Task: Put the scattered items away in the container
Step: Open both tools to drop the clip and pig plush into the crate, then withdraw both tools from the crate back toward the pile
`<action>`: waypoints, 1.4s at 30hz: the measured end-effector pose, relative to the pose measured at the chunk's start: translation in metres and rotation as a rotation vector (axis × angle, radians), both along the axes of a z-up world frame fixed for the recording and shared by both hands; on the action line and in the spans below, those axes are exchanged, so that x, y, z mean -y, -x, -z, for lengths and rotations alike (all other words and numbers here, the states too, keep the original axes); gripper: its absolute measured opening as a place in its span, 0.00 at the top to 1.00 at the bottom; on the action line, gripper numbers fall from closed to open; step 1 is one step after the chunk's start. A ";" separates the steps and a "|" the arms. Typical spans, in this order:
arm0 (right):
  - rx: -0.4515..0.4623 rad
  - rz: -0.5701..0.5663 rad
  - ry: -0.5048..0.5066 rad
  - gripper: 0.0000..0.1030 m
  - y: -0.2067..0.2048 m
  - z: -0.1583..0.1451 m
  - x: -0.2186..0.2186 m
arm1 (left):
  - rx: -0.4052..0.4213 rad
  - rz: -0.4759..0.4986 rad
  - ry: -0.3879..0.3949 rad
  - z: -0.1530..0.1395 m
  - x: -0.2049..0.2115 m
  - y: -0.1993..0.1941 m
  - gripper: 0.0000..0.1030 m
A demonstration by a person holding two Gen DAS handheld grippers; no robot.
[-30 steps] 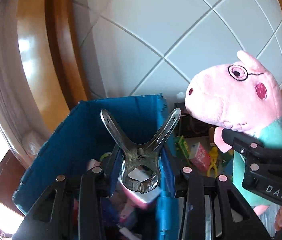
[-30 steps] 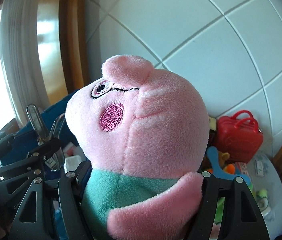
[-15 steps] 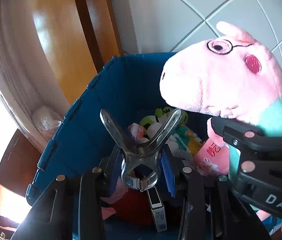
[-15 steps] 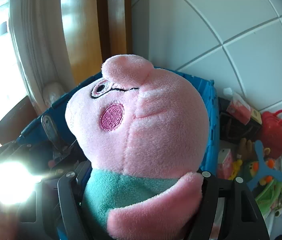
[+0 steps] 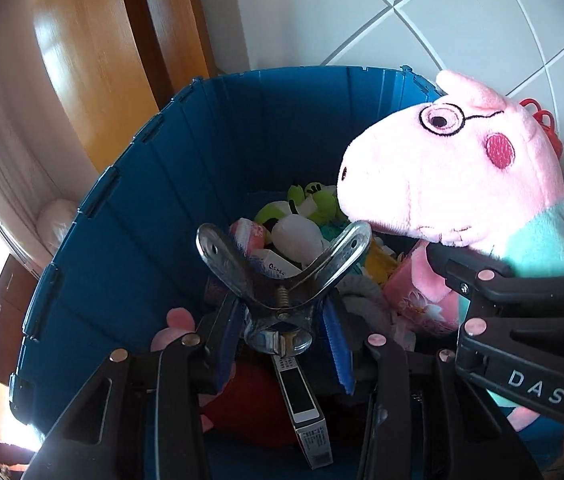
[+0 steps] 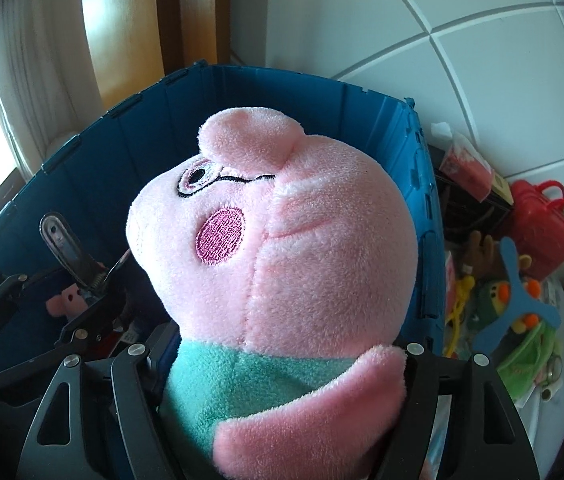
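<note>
My left gripper (image 5: 280, 336) is shut on a metal spring clamp (image 5: 282, 272) and holds it over the open blue bin (image 5: 130, 216). The bin holds several toys and a small box (image 5: 302, 400). My right gripper (image 6: 282, 376) is shut on a pink pig plush (image 6: 278, 248) with a teal shirt, held over the bin's right side. The plush (image 5: 454, 176) and right gripper also show at the right of the left wrist view. The clamp (image 6: 70, 256) shows at the left of the right wrist view.
Scattered toys lie right of the bin: a red toy case (image 6: 542, 224), a blue propeller toy (image 6: 518, 304), a green pouch (image 6: 530, 356), a pink packet (image 6: 466, 164). White tiled floor beyond. A wooden frame (image 5: 94, 60) stands left.
Both grippers moved forward and down over the bin. The bin's inside fills more of both views, and the plush hangs above its contents.
</note>
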State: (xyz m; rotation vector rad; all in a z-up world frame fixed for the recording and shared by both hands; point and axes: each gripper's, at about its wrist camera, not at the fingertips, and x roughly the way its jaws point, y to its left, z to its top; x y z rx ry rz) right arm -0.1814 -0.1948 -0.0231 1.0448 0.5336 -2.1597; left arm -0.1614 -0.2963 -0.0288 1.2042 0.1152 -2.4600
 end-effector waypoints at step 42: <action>-0.250 0.350 0.207 0.01 -0.010 -0.066 -0.252 | -0.296 0.237 0.036 -0.076 -0.181 -0.022 0.04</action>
